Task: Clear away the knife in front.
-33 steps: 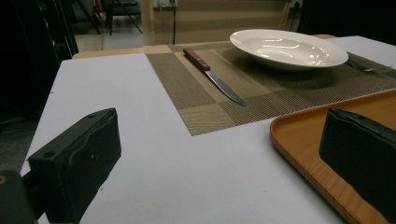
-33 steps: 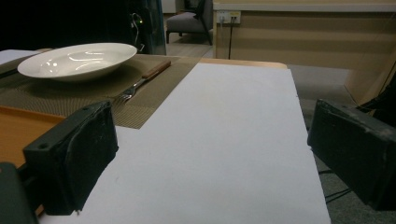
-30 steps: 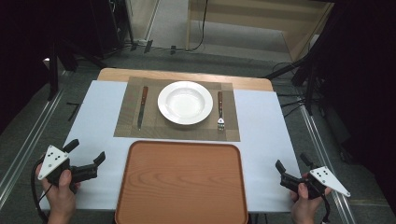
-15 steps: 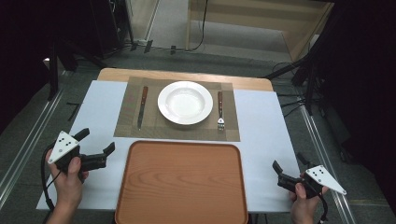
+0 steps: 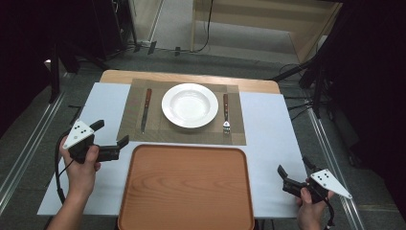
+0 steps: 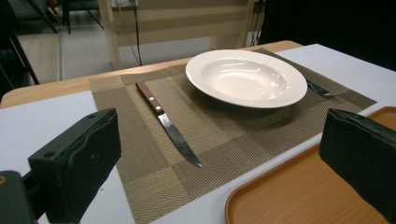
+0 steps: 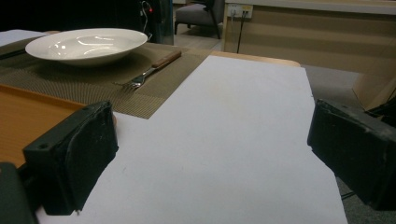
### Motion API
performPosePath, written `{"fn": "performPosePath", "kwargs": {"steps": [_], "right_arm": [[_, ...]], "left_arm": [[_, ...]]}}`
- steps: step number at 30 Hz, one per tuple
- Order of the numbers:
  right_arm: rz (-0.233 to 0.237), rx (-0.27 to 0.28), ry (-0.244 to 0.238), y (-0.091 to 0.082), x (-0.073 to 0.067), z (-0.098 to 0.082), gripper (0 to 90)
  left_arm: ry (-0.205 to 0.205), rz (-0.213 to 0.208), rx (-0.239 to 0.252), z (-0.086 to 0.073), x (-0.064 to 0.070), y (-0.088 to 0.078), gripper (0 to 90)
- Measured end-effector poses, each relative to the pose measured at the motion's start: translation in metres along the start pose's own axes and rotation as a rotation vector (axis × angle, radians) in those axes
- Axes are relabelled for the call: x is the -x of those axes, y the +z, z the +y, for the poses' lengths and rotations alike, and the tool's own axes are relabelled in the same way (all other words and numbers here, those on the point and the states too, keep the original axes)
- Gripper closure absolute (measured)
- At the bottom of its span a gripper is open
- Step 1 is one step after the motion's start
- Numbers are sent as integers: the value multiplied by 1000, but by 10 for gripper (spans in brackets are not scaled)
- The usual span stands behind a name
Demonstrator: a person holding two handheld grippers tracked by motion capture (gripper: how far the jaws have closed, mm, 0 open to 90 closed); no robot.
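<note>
The plate (image 5: 190,105) is white and shiny. It sits on a brown-green mat (image 5: 134,128) with a woven look, made of lighter and darker squares. The knife (image 5: 145,110) has a red-brown handle with small silver dots and a grey blade. The fork (image 5: 225,113) has a brown handle and silver prongs. The tray (image 5: 186,189) is orange-brown wood with wavy lines. The table cover (image 5: 270,129) is plain white. Both the left gripper (image 5: 111,138) and the right gripper (image 5: 295,172) are black.

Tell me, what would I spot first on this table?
Probably the white plate in the middle of the woven mat, with a knife to its left and a fork to its right. Next, the big wooden tray at the near edge, with a hand-held gripper at each side, left and right, jaws open.
</note>
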State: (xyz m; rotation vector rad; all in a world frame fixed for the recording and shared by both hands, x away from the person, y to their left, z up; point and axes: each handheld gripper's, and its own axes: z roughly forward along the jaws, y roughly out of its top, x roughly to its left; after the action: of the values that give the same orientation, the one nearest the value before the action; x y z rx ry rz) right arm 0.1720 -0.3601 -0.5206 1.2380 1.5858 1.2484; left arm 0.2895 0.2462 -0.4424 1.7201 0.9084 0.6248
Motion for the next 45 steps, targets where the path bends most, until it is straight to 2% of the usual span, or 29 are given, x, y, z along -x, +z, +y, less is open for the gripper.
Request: {"fn": "performPosePath", "kwargs": {"steps": [6,12,14,22,33,37,39,41,45], "right_arm": [[-2,-4,-12,1,-2,0,5],[-9,-6,-2,2,-1,0,4],[6,-13,4,3,-1,0,3],[3,-19,-6,2,-2,0,0],[4,-18,-13,3,-3,0,0],[3,-20,-16,3,-4,0,0],[3,-20,-13,3,-4,0,0],[1,-18,-11,3,-3,0,0],[2,-22,-13,3,-4,0,0]], "left_arm": [[8,-14,0,10,3,16,0],[8,-22,-3,19,3,33,0],[15,-26,-12,22,4,40,0],[15,-42,-20,35,5,64,0],[27,-52,-84,49,1,100,0],[7,-50,-95,55,-4,110,0],[-22,-70,-106,57,-6,115,0],[-20,-63,-125,59,-7,121,0],[-47,-65,-154,64,-14,132,0]]}}
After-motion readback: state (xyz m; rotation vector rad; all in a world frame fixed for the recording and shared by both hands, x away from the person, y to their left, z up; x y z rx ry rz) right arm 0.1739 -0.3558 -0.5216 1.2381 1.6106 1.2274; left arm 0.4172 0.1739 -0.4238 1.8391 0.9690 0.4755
